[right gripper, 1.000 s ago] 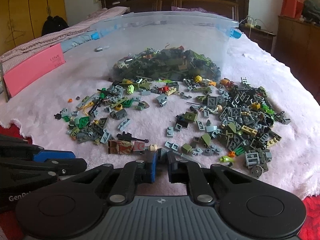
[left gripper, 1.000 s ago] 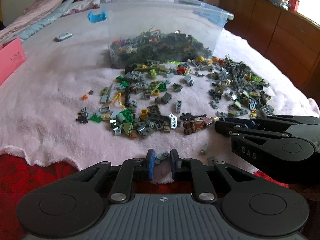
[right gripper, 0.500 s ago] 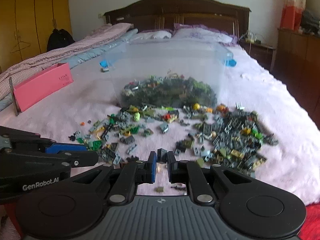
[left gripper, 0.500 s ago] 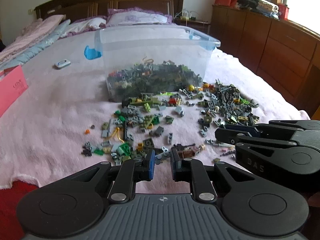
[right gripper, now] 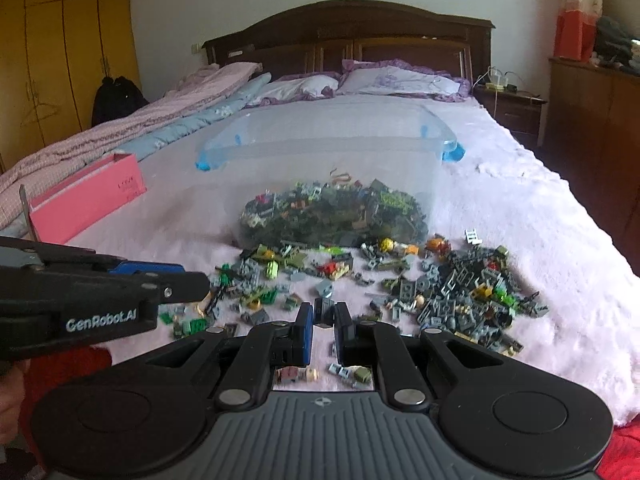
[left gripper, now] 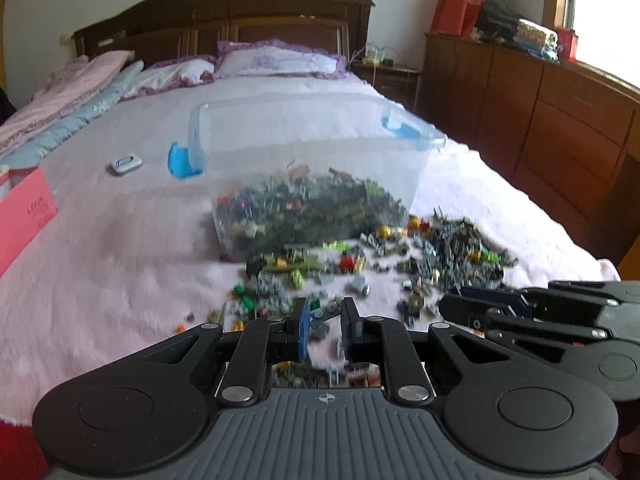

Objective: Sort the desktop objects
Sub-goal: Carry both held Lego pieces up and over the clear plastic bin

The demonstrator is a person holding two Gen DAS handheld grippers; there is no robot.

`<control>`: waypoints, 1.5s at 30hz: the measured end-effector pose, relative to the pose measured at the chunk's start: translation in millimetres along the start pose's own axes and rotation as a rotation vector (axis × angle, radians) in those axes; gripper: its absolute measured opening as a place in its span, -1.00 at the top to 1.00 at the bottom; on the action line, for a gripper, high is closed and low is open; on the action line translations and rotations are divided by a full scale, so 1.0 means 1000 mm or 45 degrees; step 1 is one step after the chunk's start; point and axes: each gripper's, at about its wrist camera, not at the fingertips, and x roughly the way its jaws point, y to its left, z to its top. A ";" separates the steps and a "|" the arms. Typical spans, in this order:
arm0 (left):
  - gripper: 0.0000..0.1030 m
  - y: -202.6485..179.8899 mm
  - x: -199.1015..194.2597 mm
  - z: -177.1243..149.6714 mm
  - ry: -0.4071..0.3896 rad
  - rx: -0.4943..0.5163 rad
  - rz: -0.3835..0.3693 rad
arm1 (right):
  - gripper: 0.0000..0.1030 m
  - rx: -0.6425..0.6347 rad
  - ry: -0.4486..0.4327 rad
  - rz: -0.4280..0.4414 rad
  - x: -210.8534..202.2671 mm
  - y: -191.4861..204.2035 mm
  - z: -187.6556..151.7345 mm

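Observation:
Many small toy bricks (left gripper: 452, 256) (right gripper: 460, 284) lie scattered on the pink blanket in front of a clear plastic bin (left gripper: 312, 184) (right gripper: 332, 184) partly filled with bricks. My left gripper (left gripper: 325, 320) is shut on a small grey flat brick (left gripper: 323, 313), held above the near bricks. My right gripper (right gripper: 323, 317) is shut on a small dark grey brick (right gripper: 323, 309), also lifted. Each gripper shows from the side in the other's view: the right one (left gripper: 448, 304) and the left one (right gripper: 204, 284).
A pink box (left gripper: 24, 216) (right gripper: 88, 204) lies at the left. A small remote-like device (left gripper: 125, 164) lies on the bed left of the bin. Wooden cabinets (left gripper: 560, 120) line the right. Pillows and headboard are at the far end.
Both grippers have risen and pulled back from the blanket, each carrying its brick; the pile and bin now appear farther and lower in view.

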 end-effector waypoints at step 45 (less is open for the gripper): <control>0.65 0.002 0.014 0.068 -0.149 0.000 0.009 | 0.77 -0.077 -0.119 -0.036 0.018 -0.012 0.082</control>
